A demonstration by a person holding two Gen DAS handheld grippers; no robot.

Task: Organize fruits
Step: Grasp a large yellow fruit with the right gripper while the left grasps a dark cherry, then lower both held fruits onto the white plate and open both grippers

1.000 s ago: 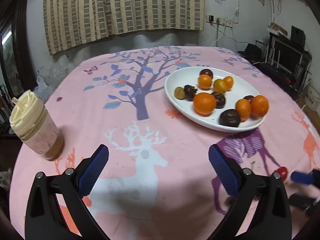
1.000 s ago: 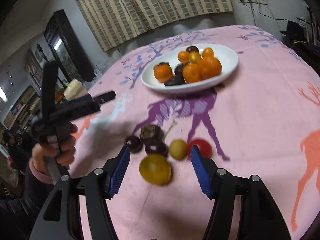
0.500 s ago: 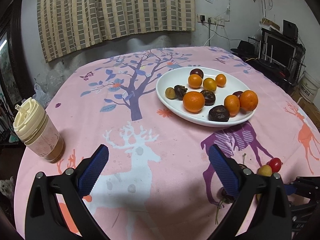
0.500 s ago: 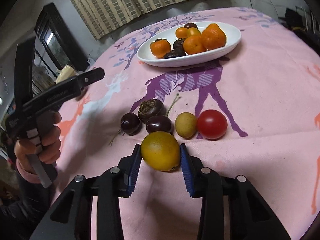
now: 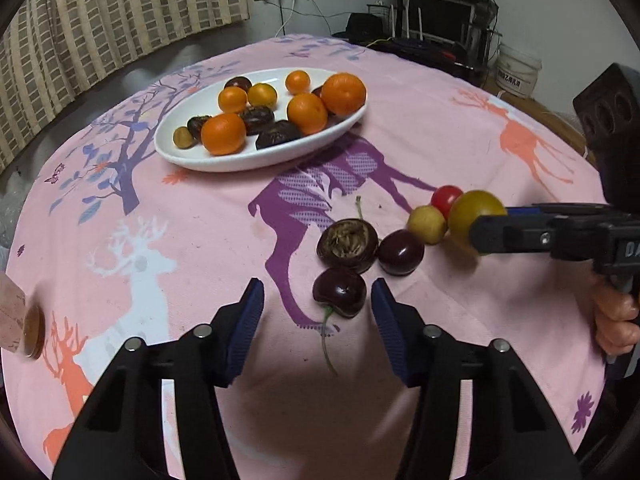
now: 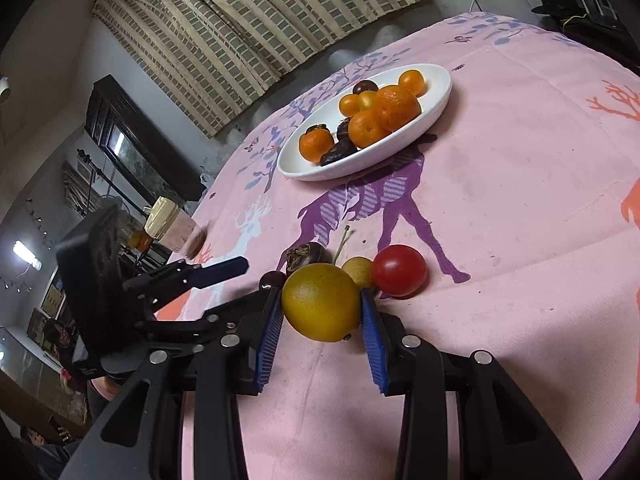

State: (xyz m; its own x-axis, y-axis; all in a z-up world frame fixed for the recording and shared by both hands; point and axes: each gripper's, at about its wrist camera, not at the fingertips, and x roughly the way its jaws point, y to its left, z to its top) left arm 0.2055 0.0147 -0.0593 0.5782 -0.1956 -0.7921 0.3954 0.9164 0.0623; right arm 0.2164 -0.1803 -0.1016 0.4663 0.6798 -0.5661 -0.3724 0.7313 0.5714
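My right gripper is shut on a yellow-orange fruit, lifted just off the cloth; it also shows in the left wrist view. My left gripper is open, its fingers on either side of a dark cherry that lies on the cloth. Beside it lie a dark mangosteen, another cherry, a small yellow fruit and a red tomato. The white oval plate holds several oranges and dark fruits farther back.
A pink patterned cloth covers the round table. A cream-lidded cup stands at the table's left edge. Shelves with electronics stand beyond the table's far right.
My right gripper has lifted the yellow-orange fruit a little off the cloth. My left gripper has moved right and down, and now has the dark cherry between its open fingers.
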